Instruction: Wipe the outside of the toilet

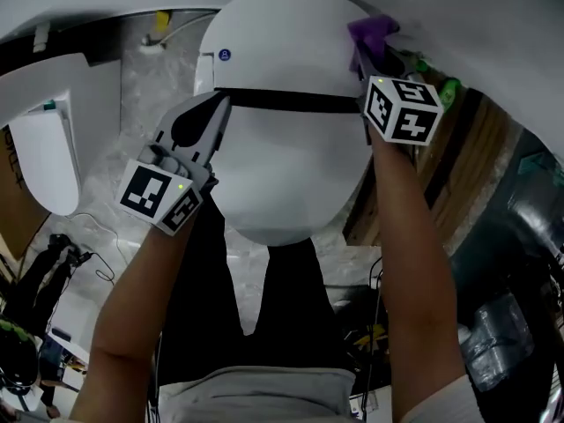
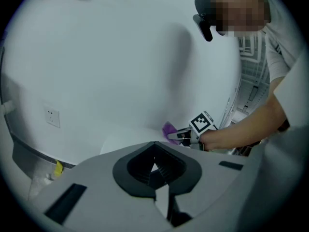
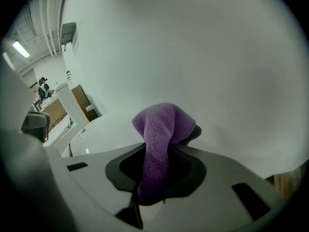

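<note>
Currently the right gripper [image 1: 363, 58] is clamping a purple cloth [image 1: 371, 32] at the rear right edge of the toilet [image 1: 282, 174]. The left gripper [image 1: 204, 122], jaws closed and empty, is waiting at its left side. Hard pressing is likely risking the bunched cloth dragging free.

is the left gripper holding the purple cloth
No, the purple cloth is pinched in the right gripper, while the left gripper holds nothing.

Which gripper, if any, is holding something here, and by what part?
The right gripper clamps a purple cloth by a bunched fold, with the rest bulging past the jaw tips. The left gripper holds nothing.
</note>
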{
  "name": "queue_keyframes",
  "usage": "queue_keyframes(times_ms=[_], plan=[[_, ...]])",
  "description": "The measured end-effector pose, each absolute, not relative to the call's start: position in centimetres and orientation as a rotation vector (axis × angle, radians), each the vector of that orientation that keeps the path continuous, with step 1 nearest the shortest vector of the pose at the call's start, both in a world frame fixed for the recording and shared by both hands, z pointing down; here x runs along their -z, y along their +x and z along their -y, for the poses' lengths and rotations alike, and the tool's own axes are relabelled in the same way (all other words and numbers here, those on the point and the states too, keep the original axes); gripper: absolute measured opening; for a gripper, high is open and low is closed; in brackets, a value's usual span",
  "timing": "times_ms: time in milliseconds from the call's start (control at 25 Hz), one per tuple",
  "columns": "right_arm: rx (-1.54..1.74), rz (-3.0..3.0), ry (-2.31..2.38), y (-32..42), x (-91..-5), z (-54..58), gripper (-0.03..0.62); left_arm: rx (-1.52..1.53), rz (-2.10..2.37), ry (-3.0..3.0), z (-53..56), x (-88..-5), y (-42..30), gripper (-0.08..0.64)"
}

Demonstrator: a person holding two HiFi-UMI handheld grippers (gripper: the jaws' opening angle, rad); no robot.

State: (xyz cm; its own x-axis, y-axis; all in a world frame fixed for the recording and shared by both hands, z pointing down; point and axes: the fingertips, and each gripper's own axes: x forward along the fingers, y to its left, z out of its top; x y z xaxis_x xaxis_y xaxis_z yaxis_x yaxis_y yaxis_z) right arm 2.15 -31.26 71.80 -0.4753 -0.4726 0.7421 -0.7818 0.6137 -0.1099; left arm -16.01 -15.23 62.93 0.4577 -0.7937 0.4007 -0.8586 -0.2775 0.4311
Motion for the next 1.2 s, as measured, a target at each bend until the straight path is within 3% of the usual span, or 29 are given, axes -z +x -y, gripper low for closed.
queue_keyframes(times_ms=[320, 720, 960, 1200], plan=[[-0.507, 2.185, 0.843, -10.4, -71.4, 32.0, 0.086, -0.104, 1.4, 2.066, 12.5, -64.0, -22.1, 0.006], [-0.503, 2.217, 0.653, -24.1, -72.4, 22.6, 0.086, -0.118, 1.405, 2.1, 9.9, -62.9, -27.7, 0.006], [-0.507, 2.198, 0.68, -23.0, -72.2, 24.5, 0.086, -0.134, 1.396, 2.111, 9.2, -62.2, -26.1, 0.006], [-0.521, 2.126, 0.869, -14.6, -71.3, 32.4, 0.085, -0.19, 1.369, 2.138, 9.2, -62.4, -21.7, 0.006]])
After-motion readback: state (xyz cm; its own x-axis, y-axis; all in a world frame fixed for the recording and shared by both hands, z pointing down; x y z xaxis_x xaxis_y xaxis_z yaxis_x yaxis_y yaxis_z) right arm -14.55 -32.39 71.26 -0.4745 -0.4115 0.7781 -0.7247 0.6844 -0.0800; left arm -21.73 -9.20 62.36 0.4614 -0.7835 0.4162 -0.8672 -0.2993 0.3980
